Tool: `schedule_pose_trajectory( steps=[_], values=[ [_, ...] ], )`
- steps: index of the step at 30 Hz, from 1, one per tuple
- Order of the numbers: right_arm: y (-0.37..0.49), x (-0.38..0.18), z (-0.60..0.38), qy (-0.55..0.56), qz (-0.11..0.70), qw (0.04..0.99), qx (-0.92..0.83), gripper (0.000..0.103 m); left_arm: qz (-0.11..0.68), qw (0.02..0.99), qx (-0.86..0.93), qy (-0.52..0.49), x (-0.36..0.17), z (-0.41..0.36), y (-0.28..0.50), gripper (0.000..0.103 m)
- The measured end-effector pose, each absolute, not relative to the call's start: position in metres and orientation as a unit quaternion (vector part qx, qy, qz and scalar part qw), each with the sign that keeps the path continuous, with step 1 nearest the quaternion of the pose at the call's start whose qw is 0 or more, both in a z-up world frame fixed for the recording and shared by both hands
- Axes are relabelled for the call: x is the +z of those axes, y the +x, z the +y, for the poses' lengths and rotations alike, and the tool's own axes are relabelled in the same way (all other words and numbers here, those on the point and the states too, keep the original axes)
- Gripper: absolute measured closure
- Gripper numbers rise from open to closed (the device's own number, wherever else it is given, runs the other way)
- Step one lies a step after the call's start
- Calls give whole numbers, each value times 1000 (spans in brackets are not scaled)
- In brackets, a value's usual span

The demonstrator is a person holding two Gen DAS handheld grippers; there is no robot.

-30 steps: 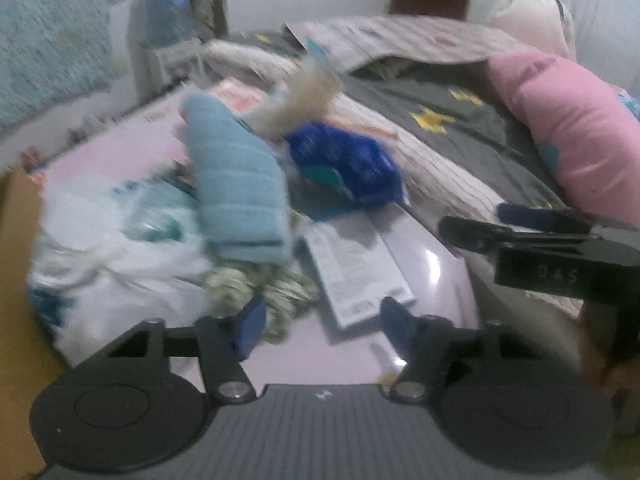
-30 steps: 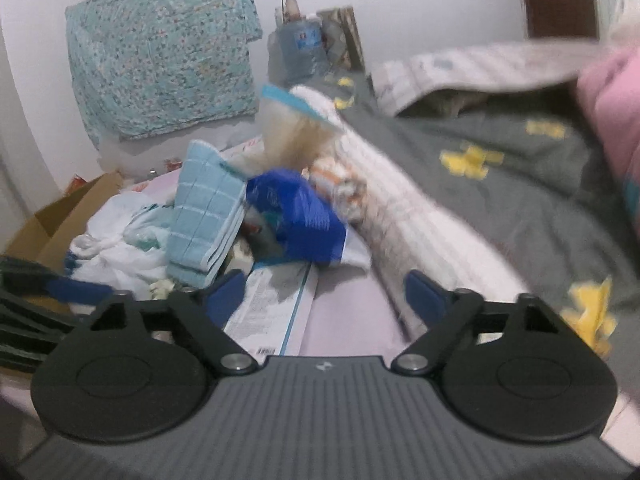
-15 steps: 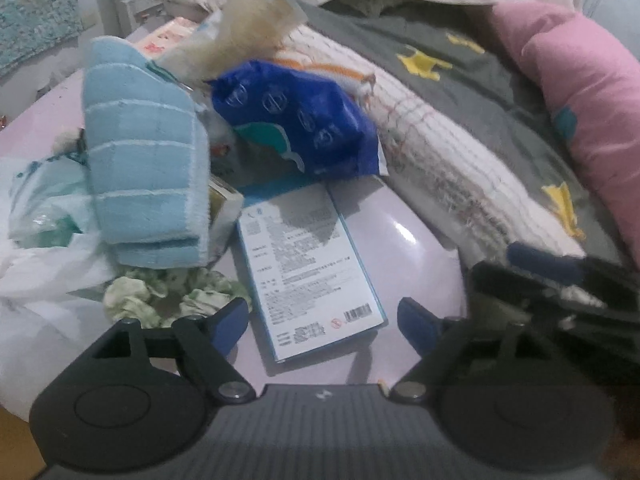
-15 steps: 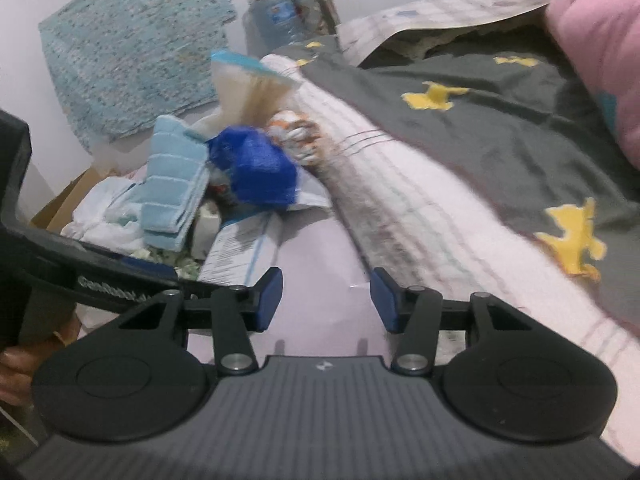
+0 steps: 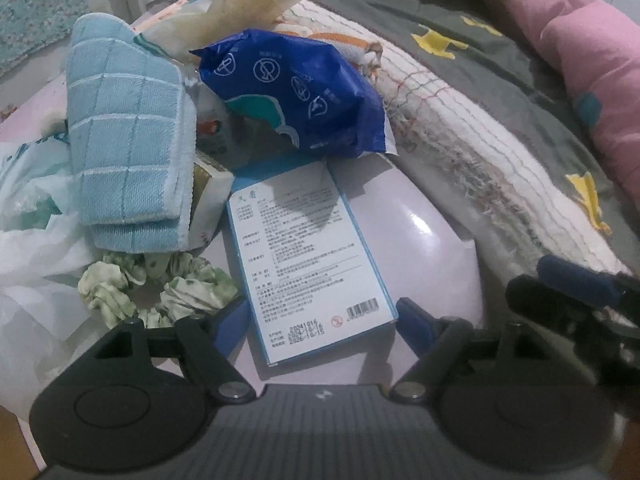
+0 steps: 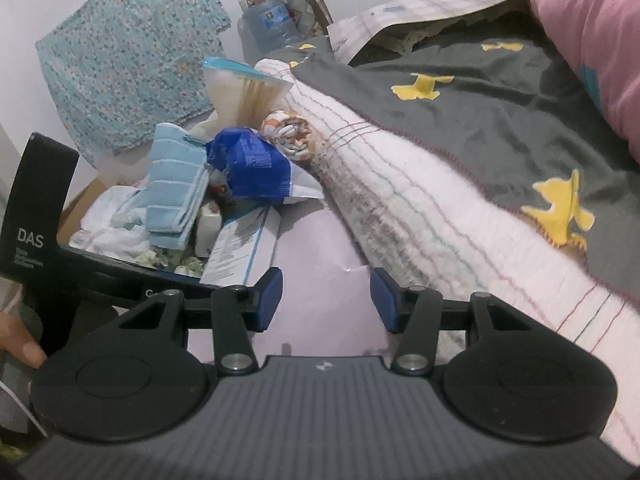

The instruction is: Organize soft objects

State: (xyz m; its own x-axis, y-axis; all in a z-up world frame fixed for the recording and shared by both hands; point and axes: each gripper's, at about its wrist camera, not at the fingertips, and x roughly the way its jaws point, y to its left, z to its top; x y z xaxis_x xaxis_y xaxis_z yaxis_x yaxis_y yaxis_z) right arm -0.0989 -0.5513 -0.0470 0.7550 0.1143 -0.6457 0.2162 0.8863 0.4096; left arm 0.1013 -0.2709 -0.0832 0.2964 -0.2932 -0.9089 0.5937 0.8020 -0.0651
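A folded light blue towel [image 5: 128, 152] leans in a pile on the lilac surface [image 5: 420, 232], beside a blue plastic packet [image 5: 296, 92]. A green-and-white scrunchie [image 5: 160, 288] lies under the towel's near end. My left gripper [image 5: 320, 320] points steeply down; its jaws are closing, and the near end of a flat white box [image 5: 308, 256] lies between the fingertips without the pads touching it. My right gripper [image 6: 326, 298] stands partly open over bare lilac surface with nothing between its fingers. In the right wrist view the towel [image 6: 176, 196] and packet [image 6: 256, 168] sit ahead to the left.
A white knitted blanket [image 6: 400, 200], a grey quilt [image 6: 480, 120] and a pink pillow [image 5: 592, 80] fill the right side. A white plastic bag [image 5: 32, 240] and a cardboard box [image 6: 80, 208] lie left. A rolled orange-white cloth [image 6: 290, 134] sits behind the packet.
The left gripper dropped closer to the pile and its jaws widened around the flat box's end. The right gripper's jaws narrowed and it moved in over the lilac surface.
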Motion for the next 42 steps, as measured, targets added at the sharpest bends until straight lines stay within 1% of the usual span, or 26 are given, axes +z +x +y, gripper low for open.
schedule_pose_trajectory(
  steps=[5, 13, 21, 26, 27, 29, 30, 36, 38, 39, 42],
  values=[
    [-101, -54, -557, 314, 351, 882, 6, 52, 522, 787, -307, 120, -75, -253, 88, 23],
    [-91, -75, -552, 416, 371, 828, 62, 46, 518, 777, -336, 117, -74, -227, 55, 23],
    [-86, -94, -536, 481, 397, 776, 92, 47, 499, 779, -370, 84, -66, -203, 45, 23],
    [-82, -98, -529, 494, 405, 763, 101, 53, 490, 778, -387, 75, -64, -198, 41, 23],
    [-80, -98, -526, 494, 407, 762, 101, 56, 488, 777, -390, 74, -63, -197, 40, 23],
    [-78, -98, -523, 492, 409, 761, 102, 65, 487, 777, -394, 73, -63, -196, 38, 23],
    [-76, -98, -521, 490, 410, 762, 101, 72, 485, 777, -395, 72, -64, -195, 37, 23],
    [-73, -86, -514, 461, 411, 779, 108, 77, 483, 779, -396, 55, -62, -186, 39, 23],
    [-71, -79, -511, 444, 412, 788, 110, 81, 488, 777, -395, 46, -62, -184, 42, 23],
    [-70, -76, -510, 434, 413, 793, 110, 83, 489, 777, -395, 43, -61, -183, 42, 23],
    [-64, -68, -507, 405, 419, 805, 107, 84, 488, 781, -388, 35, -60, -180, 43, 16]
  ],
)
